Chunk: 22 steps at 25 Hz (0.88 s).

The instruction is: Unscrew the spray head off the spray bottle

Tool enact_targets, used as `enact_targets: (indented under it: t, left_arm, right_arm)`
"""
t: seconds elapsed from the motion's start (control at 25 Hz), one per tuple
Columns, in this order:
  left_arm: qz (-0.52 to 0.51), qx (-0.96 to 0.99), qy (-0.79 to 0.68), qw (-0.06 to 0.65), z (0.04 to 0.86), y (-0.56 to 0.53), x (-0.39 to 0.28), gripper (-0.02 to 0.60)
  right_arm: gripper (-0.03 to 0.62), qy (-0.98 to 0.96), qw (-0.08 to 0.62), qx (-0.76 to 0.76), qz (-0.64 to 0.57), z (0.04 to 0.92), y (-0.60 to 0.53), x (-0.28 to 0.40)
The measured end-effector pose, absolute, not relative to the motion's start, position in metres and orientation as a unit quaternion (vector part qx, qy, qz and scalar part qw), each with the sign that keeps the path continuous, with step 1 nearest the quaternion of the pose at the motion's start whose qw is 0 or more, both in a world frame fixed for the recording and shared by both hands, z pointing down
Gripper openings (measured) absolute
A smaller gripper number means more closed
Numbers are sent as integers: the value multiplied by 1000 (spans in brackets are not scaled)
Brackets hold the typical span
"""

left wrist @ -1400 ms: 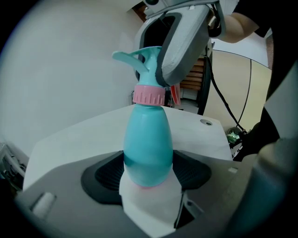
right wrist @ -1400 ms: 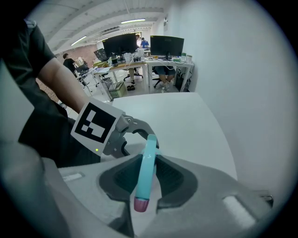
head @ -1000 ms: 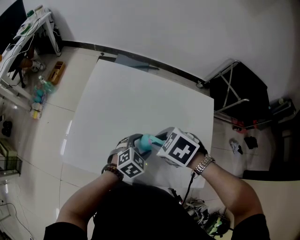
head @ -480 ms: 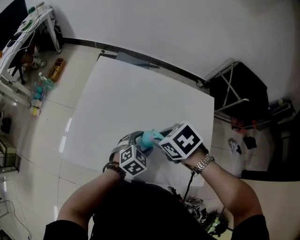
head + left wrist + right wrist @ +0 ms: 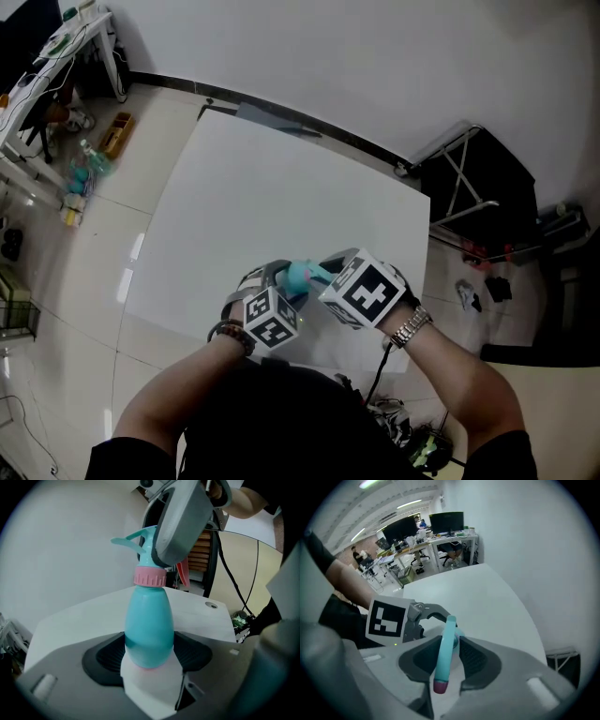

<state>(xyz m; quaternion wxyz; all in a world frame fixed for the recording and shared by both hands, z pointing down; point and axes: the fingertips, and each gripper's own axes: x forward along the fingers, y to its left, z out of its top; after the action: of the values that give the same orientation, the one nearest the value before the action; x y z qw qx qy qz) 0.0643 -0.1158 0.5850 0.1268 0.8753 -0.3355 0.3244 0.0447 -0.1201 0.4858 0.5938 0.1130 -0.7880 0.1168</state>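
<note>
One spray head (image 5: 143, 550) still screwed on: left gripper (image 5: 149, 652) clamps the spray bottle (image 5: 149, 623), right gripper (image 5: 449, 657) jaws just easing open around the head.

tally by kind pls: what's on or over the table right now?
spray bottle: 1, teal
grippers: 2, left gripper shut on the bottle's base; right gripper jaws have just been opening, with the spray head between them
table: 1
total: 4
</note>
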Motion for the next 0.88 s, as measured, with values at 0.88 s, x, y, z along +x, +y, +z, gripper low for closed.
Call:
enact_targets:
  t: [0.88]
  left_arm:
    - [326,876,-334,122,584,-115,67,346]
  right_arm:
    - [114,-775,631,-7,-32,488,-108,38]
